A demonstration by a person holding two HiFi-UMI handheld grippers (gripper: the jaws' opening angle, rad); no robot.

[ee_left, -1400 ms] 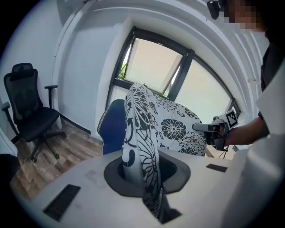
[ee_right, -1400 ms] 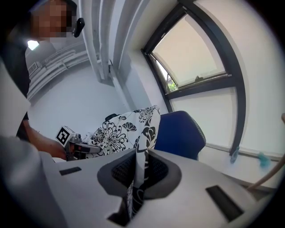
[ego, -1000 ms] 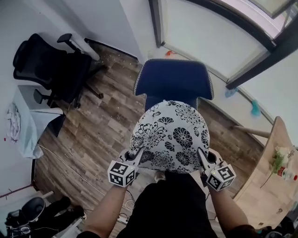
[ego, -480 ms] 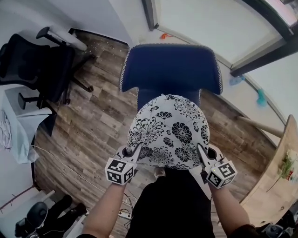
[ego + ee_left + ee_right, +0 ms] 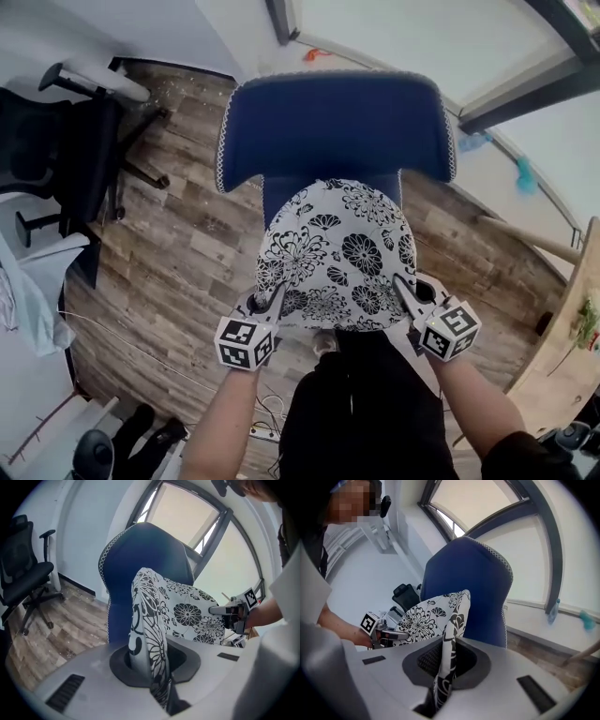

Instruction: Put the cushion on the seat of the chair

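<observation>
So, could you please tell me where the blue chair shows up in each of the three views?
Head view: the blue chair is at upper centre, just beyond the floral cushion.
Left gripper view: the blue chair is at centre-left, behind the cushion.
Right gripper view: the blue chair is at centre, right of the cushion.
Shared landmark: the cushion, in front of the chair in all three.

The cushion (image 5: 337, 253) is white with black flowers, the chair (image 5: 337, 122) blue with white edging.
</observation>
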